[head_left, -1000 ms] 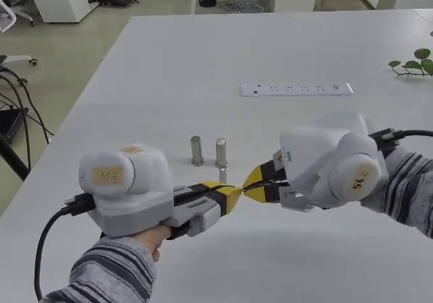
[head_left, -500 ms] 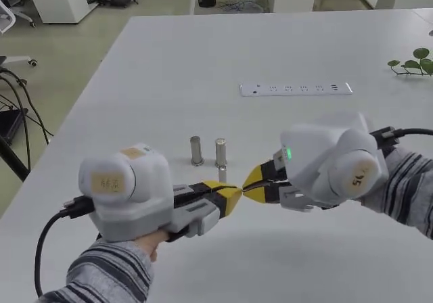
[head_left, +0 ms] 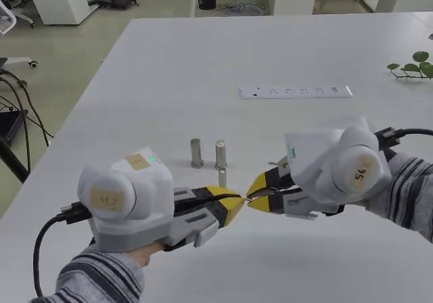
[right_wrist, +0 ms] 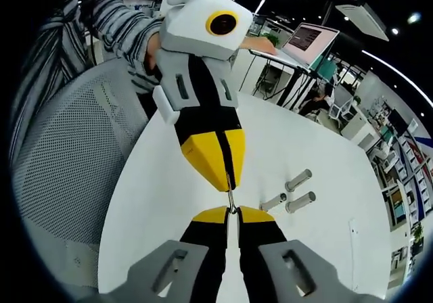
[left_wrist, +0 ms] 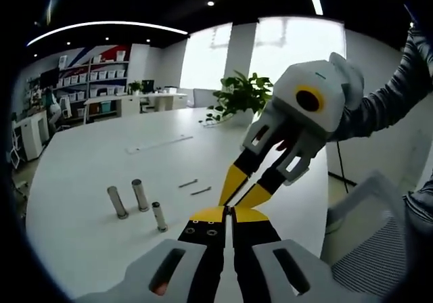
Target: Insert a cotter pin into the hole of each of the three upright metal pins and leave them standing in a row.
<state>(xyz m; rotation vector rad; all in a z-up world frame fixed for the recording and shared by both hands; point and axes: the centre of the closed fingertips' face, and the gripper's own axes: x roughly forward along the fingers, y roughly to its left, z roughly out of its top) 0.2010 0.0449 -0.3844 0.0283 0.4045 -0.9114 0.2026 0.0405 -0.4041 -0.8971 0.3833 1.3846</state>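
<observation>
Shift: both grippers sit slightly lower in the head view than a second ago, with their tips still meeting nose to nose; the things on the table lie as before.
Table (head_left: 203,59): white and wide, bearing everything listed below the grippers.
Chair (right_wrist: 67,168): grey mesh back, at the left of the right gripper view, beside the table edge.
Left gripper (head_left: 230,201): low left in the head view, pointing right. Its yellow jaws are pressed flat together on one end of the cotter pin.
Right gripper (head_left: 252,195): low right in the head view, pointing left. Its jaws are closed at the tips on the other end of the cotter pin.
Strip (head_left: 295,92): white power strip, lying flat mid-table on the far side, well apart from the pins.
Plant (head_left: 414,65): green sprig at the right table edge.
Pins (head_left: 196,152): three upright metal cylinders, two of them side by side.
Near pin (head_left: 222,177): the third cylinder, standing just in front of the right-hand one and just beyond the meeting jaw tips.
Cotter pin (right_wrist: 231,193): thin wire held off the table, spanning the small gap between the two sets of tips.
Spare cotter pins (left_wrist: 188,182): two, lying flat on the table near each other, apart from the pins.
</observation>
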